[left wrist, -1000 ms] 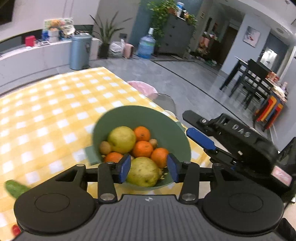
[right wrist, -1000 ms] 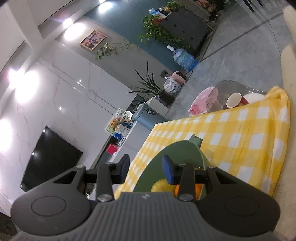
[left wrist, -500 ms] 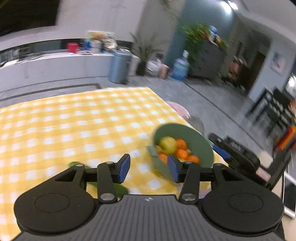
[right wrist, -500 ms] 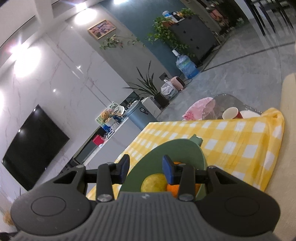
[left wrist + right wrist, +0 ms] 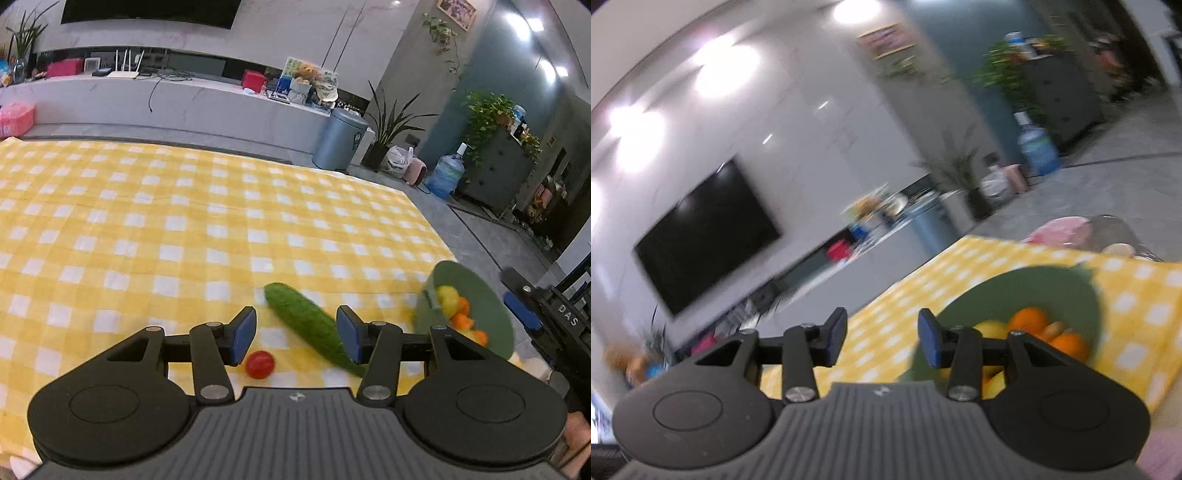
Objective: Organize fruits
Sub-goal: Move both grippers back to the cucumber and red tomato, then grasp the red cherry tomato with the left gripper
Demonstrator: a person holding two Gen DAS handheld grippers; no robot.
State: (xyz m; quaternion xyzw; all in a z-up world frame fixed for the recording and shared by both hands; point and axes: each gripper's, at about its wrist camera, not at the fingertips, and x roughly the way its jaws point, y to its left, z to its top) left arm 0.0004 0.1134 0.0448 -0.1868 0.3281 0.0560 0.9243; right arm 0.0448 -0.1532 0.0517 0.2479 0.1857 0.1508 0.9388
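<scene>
A green cucumber [image 5: 295,315] lies slantwise on the yellow checked tablecloth [image 5: 155,229], with a small red tomato [image 5: 259,364] just left of its near end. My left gripper [image 5: 295,332] hovers open over them; the cucumber shows between its blue pads [image 5: 243,334], which do not press on it. A green bowl [image 5: 491,314] of oranges and yellow fruit stands near the table's right edge. My right gripper [image 5: 882,339] is just left of the bowl [image 5: 1015,288]. Its jaws are opening and nothing is between them. The oranges [image 5: 1030,319] sit behind its right finger.
The right gripper's black body [image 5: 543,317] sits beside the bowl at the table's right edge. The cloth stretches far to the left and back. Beyond the table are a grey bin [image 5: 340,138], a water bottle [image 5: 445,175] and a low white counter [image 5: 184,103].
My left gripper has swung left, away from the bowl, and now hangs over the cucumber and tomato. My right gripper has rolled and its jaws have widened; the bowl has shifted to its right.
</scene>
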